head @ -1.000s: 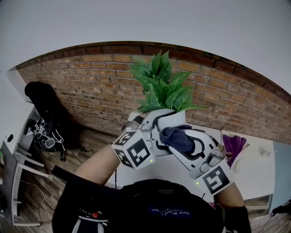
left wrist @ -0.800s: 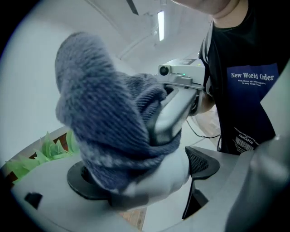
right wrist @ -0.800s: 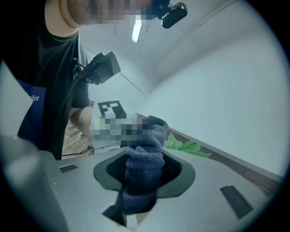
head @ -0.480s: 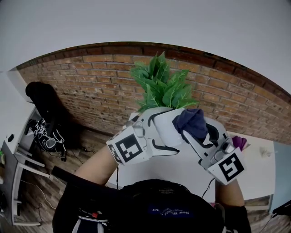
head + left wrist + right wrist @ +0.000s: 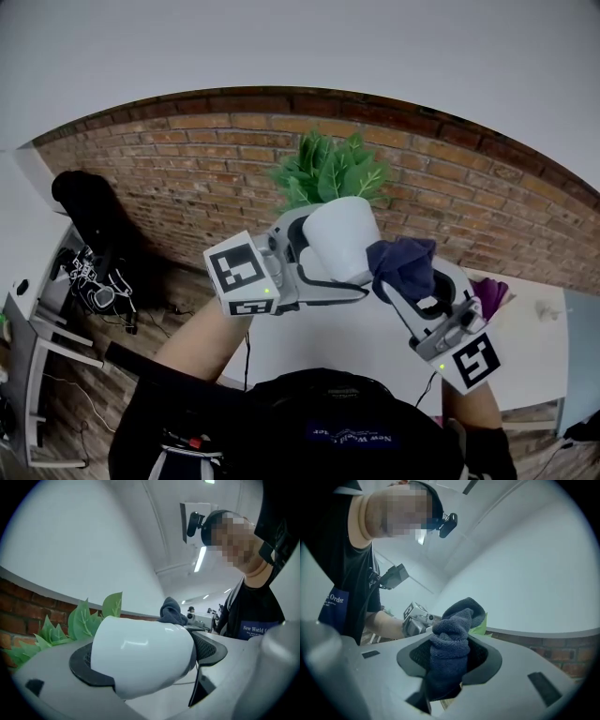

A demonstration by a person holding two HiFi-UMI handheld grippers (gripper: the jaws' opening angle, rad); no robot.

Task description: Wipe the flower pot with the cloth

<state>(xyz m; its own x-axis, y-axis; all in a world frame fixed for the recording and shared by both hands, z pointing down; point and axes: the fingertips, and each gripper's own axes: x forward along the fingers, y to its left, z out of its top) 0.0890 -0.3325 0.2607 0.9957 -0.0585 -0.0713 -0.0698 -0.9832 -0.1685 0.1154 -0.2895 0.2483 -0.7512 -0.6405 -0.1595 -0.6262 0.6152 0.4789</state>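
Whereas flower pot [image 5: 339, 236] stood nearly upright moment before, now tipped far over in air above surface [image 5: 347, 347], base toward person, leaves toward brick wall [image 5: 169, 178]. Left hand-held gripper [image 5: 319, 260] clenched on pot body. Right hand-held gripper [image 5: 411, 283] grasping dark blue cloth [image 5: 401, 261], shifted from pot front to lower side, touching near base. Judgement: wiping under way, lower part being reached now. Pot holds green plant [image 5: 328, 173]; soil not visible, spill maybe possible at such tilt.

Even bright indoor light; strong fisheye bending at edges, dark vignetted corners.
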